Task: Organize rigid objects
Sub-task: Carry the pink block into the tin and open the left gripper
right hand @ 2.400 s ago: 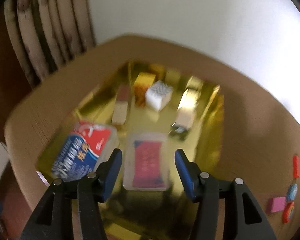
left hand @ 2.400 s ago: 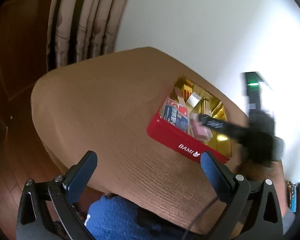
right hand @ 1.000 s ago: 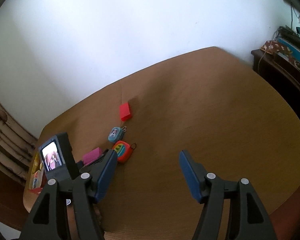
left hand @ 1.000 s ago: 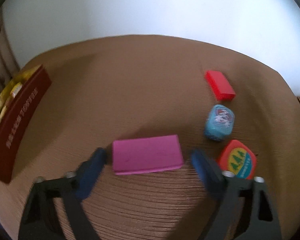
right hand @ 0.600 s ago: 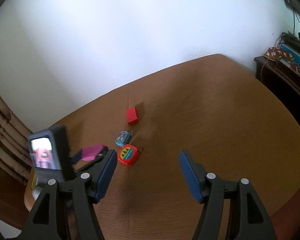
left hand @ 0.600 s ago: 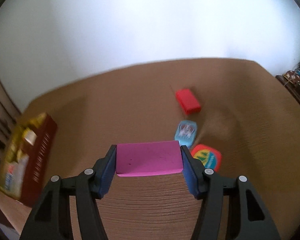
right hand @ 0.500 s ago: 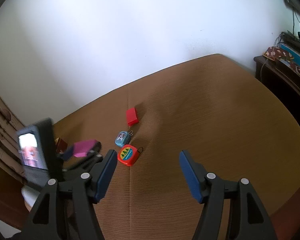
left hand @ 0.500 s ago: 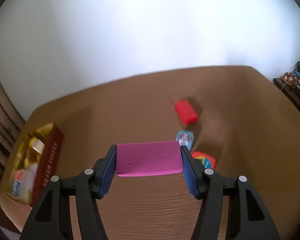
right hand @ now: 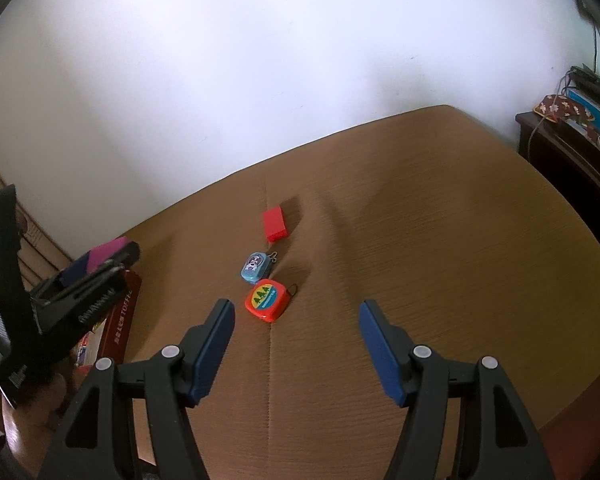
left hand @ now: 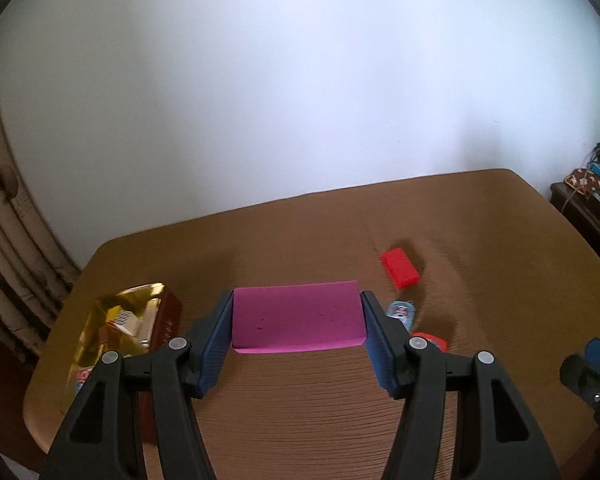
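My left gripper (left hand: 298, 338) is shut on a flat pink block (left hand: 297, 322) and holds it above the brown table; it also shows at the left of the right wrist view (right hand: 100, 266). The red tin with a gold inside (left hand: 100, 344) sits at the table's left end, with several small items in it. A red block (right hand: 275, 224), a blue tape measure (right hand: 255, 267) and a red tape measure (right hand: 267, 300) lie in a row on the table. My right gripper (right hand: 296, 346) is open and empty, above the table, just right of the red tape measure.
The white wall runs along the table's far edge. A dark cabinet (right hand: 572, 156) with books and cloth stands at the right. Curtains (left hand: 4, 248) hang at the left. The tin's red side (right hand: 120, 328) lies under the left gripper in the right wrist view.
My left gripper closed on the pink block and lifted it off the table, moving up and left toward the tin. My right gripper stayed open and barely moved.
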A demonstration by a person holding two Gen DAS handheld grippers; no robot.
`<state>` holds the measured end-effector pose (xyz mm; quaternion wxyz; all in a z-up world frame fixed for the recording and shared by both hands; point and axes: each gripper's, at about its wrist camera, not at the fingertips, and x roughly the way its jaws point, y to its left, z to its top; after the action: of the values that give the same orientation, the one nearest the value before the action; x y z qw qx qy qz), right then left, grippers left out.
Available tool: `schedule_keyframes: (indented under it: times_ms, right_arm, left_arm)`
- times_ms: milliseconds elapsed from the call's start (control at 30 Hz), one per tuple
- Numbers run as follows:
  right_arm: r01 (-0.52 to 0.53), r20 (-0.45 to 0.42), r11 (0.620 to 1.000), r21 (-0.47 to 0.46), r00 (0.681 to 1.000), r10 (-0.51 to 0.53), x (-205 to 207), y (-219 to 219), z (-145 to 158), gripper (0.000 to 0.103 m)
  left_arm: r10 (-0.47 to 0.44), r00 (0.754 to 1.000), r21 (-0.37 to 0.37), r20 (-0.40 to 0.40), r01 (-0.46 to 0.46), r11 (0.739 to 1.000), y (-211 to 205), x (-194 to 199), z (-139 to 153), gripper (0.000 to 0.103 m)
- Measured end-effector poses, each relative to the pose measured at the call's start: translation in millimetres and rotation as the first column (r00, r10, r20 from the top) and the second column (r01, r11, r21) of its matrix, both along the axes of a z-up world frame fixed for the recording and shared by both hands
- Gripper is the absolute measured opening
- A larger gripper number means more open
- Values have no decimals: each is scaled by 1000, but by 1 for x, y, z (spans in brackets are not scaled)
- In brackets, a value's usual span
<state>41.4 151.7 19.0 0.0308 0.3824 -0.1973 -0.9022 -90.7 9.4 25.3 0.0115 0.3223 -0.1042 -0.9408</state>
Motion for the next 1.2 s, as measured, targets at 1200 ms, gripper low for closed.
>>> schedule_keyframes:
  times_ms: [1200]
  right_arm:
    - [-42, 36, 999, 8, 998, 42, 2, -13, -4, 66]
  left_arm:
    - [373, 927, -79, 38, -369, 926, -204, -15, -5, 57]
